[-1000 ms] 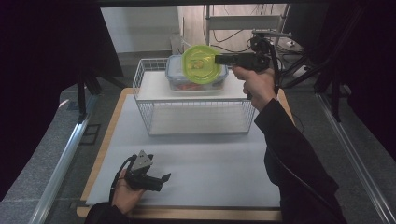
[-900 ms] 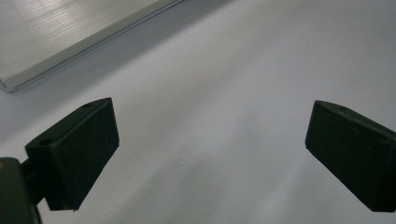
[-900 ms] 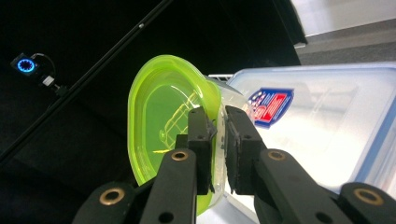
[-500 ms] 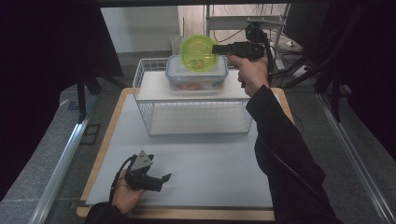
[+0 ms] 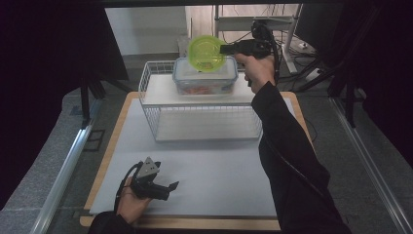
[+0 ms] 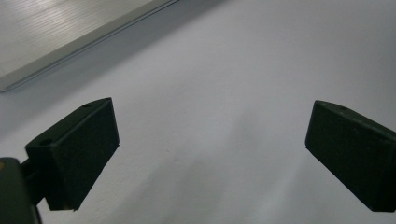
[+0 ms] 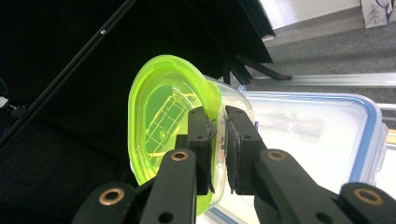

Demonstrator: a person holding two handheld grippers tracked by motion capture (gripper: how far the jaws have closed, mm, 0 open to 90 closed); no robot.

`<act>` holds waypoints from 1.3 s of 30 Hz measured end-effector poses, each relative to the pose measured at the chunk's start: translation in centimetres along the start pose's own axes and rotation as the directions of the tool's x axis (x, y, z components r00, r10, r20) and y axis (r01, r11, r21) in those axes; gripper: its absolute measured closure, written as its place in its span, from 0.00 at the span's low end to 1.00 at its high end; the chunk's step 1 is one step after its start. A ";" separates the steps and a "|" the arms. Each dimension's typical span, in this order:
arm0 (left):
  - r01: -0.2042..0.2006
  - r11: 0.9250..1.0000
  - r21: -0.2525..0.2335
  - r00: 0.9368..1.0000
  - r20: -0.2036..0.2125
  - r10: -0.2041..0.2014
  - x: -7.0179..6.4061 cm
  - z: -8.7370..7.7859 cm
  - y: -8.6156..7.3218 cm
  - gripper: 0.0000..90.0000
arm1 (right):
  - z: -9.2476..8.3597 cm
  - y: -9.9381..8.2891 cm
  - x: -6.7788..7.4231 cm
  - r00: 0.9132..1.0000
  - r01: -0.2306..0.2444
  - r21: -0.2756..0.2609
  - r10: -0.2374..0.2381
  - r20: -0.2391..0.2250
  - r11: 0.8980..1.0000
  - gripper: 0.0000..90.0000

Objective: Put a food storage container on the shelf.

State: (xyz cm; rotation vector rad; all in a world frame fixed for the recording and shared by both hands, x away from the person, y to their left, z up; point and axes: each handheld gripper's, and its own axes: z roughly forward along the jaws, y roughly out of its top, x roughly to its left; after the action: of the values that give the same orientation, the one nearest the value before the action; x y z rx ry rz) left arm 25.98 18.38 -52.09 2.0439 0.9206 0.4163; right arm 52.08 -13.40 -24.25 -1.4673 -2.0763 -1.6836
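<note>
The right gripper [image 7: 217, 149] is clamping the rim of a green bowl [image 7: 163, 121], jaws nearly together, one pad inside the rim and one outside. It is holding the bowl tilted on edge in the air, above the far part of a lidded clear box [image 5: 205, 77] that is sitting on the shelf of a white wire rack [image 5: 199, 109].

Risks, as judged from this position:
- The grip is taking only a narrow strip of thin plastic. The bowl may be prone to pivoting or slipping out.
- A dropped bowl would likely be striking the box lid and rolling off the rack.
- Lowering it while tilted could be nudging the box along the shelf.

The left gripper [image 5: 163, 187] is resting on the white mat [image 5: 219, 180], jaws apart, holding nothing, well apart from the rack.
</note>
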 end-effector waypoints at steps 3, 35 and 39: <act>0.000 1.000 0.002 1.000 0.001 0.000 0.0 0.0 0.0 0.03 | 0.2 0.1 -0.1 1.000 -0.019 0.002 0.019 0.005 1.000 0.90; -0.004 1.000 0.019 1.000 0.015 0.004 -0.1 0.2 0.0 0.03 | 1.8 0.2 -0.4 0.999 -0.028 -0.007 0.028 0.041 1.000 0.73; -0.005 1.000 0.022 1.000 0.013 0.005 -0.1 0.3 0.0 0.03 | 1.8 0.1 -0.5 0.999 -0.031 -0.001 0.031 0.038 1.000 0.70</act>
State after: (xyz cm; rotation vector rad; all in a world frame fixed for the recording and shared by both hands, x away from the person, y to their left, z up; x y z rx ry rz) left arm 26.05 18.17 -52.27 2.0668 0.9154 0.3967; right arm 53.29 -12.31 -25.14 -1.5349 -2.0611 -1.6579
